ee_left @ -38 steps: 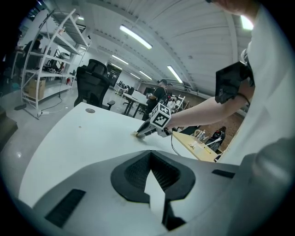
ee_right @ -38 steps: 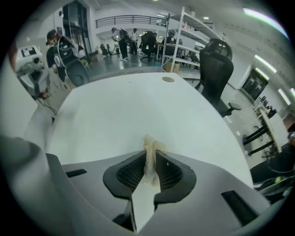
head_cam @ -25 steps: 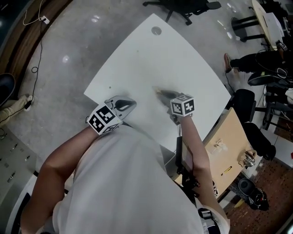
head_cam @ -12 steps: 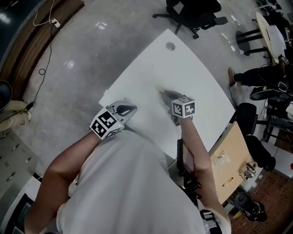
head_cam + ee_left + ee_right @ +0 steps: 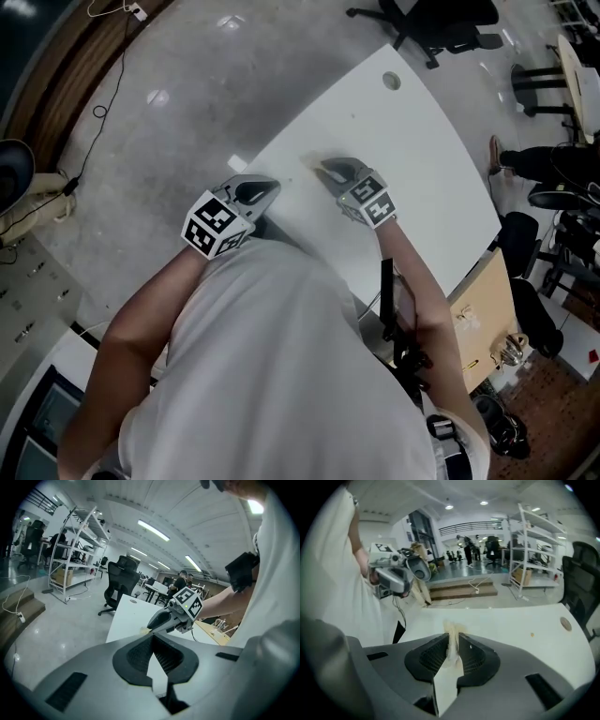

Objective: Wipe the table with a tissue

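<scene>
Seemingly crumpled tissue [image 5: 451,645] between ribbed right tongs [image 5: 453,637]

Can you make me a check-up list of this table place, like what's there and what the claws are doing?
Surface: white table with one round hole near its far edge.
Job's things: tissue, pinched in the right claw.
Clutter: one tiny orange speck on the table.
Grippers: right claw shut on the tissue, low at the table; left claw shut, empty, by the table's edge.
Cables: cable on the floor.
Surroundings: office chair, shelf rack, wooden side table.
</scene>
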{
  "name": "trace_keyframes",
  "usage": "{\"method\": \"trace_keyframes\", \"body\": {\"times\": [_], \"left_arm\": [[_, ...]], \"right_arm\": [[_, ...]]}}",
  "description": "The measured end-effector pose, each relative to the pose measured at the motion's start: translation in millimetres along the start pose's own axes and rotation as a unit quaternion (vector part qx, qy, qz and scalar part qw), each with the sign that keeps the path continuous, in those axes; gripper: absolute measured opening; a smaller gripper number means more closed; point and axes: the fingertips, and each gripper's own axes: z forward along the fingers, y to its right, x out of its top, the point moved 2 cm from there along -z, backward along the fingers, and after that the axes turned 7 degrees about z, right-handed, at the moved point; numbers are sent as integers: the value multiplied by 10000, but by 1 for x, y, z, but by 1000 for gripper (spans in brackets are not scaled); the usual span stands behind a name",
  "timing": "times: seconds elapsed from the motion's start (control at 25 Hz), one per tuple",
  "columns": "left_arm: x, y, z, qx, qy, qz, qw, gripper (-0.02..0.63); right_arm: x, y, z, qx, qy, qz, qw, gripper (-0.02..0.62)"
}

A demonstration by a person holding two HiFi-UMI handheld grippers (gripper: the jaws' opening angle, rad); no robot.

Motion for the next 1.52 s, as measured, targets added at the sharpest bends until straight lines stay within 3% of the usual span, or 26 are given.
{"method": "trace_keyframes", "body": {"times": [0.12, 0.28, 0.68, 0.92, 1.2, 1.28, 1.4, 1.52], "left_arm": [[-5, -7, -16, 152, -7, -85, 9998, 5], [-14, -9, -34, 355, 9, -202, 9992, 6], [-27, 23, -57, 856, 163, -414, 9953, 6], [-40, 36, -77, 1098, 242, -495, 9924, 6], [-48, 60, -91, 1145, 320, -339, 9923, 6], [-50, 66, -95, 1153, 328, -296, 9923, 6], [-44, 74, -101, 1160, 396, -190, 9923, 6], [-40, 78, -100, 1095, 453, -81, 9929, 6]], "right_arm": [[7, -27, 18, 224, -307, -806, 9960, 67], [10, -39, 34, 53, -746, -1513, 9856, 67], [-4, -37, 50, -644, -1538, -1945, 9666, 66], [-11, -61, 52, -442, -1765, -1946, 9639, 66], [-35, -91, 43, -17, -1916, -1765, 9655, 66], [-49, -104, 38, 306, -1972, -1575, 9672, 66], [-57, -129, 20, 994, -1734, -906, 9756, 66], [-52, -127, -3, 1013, -764, 256, 9916, 66]]}}
